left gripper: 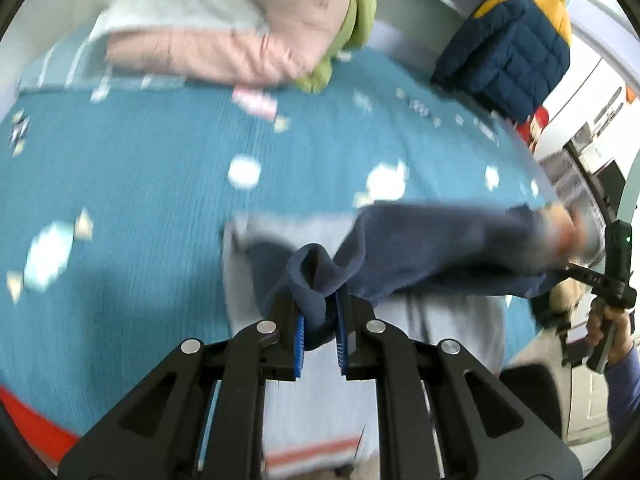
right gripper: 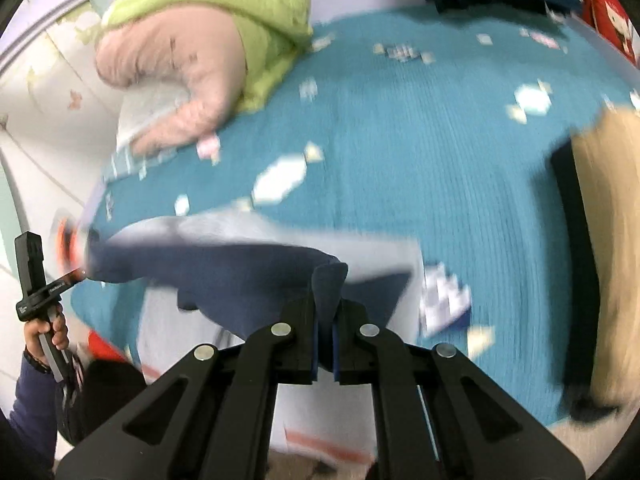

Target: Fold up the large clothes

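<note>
Item: garment (left gripper: 432, 248), navy, with a pale grey part (left gripper: 440, 320) below it. It is held up above the near part of the bed (left gripper: 140, 168), strung between the two grippers; its lower part hangs blurred, and I cannot tell whether it touches the cover.

Left gripper (left gripper: 320, 332): jaws clamped on a bunched navy edge, blue pads (left gripper: 299, 340) pressing the cloth from both sides. Probably one corner of the hem or shoulder line.

Right gripper (right gripper: 325, 340): jaws pressed together on a navy fold (right gripper: 330, 280) that stands up between them. Probably the matching corner.

Reason for hold: with one corner in each gripper the edge stays stretched, so the cloth should spread evenly when laid flat for folding.

Bed: teal cover with white candy print, bare in the middle, likely the laying place.

Other stock: pink quilt (left gripper: 240, 32) with green lining (left gripper: 352, 20), far left, and a navy-and-yellow jacket (left gripper: 516, 36), far right, both well apart from the work.
</note>
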A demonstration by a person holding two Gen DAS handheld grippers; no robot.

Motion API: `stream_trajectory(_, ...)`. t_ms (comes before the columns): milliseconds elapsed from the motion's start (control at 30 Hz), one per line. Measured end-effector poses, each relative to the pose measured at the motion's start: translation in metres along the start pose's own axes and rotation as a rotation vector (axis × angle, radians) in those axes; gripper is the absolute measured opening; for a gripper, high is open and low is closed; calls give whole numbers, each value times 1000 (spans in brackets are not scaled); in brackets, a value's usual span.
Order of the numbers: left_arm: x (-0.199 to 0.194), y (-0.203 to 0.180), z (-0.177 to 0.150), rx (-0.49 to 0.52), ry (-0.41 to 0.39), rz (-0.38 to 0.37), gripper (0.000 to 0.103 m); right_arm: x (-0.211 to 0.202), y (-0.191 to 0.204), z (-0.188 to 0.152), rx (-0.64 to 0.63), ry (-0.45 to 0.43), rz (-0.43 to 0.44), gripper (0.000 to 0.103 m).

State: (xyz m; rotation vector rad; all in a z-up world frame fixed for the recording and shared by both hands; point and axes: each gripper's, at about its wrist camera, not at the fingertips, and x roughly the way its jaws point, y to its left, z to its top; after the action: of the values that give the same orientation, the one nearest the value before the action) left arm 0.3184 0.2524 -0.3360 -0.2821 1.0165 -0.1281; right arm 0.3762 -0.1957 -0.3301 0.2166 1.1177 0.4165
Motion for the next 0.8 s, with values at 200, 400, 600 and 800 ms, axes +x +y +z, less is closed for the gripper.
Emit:
stream_trajectory(200,31,5,-86,-20,150,54,12,36,-20,-86,49,148,-48,5)
stream_trajectory(400,30,5,-96,-40,157,84,15,40,-25,-95,95,121,-44,8)
stream_trajectory(600,-8,-9,-97,-3,127,85,17,15,-19,-97,67,101,-97,28)
stream_trajectory(800,-55,-29,-78,17,16,100,37,-20,-12,-91,79,24,-95,35)
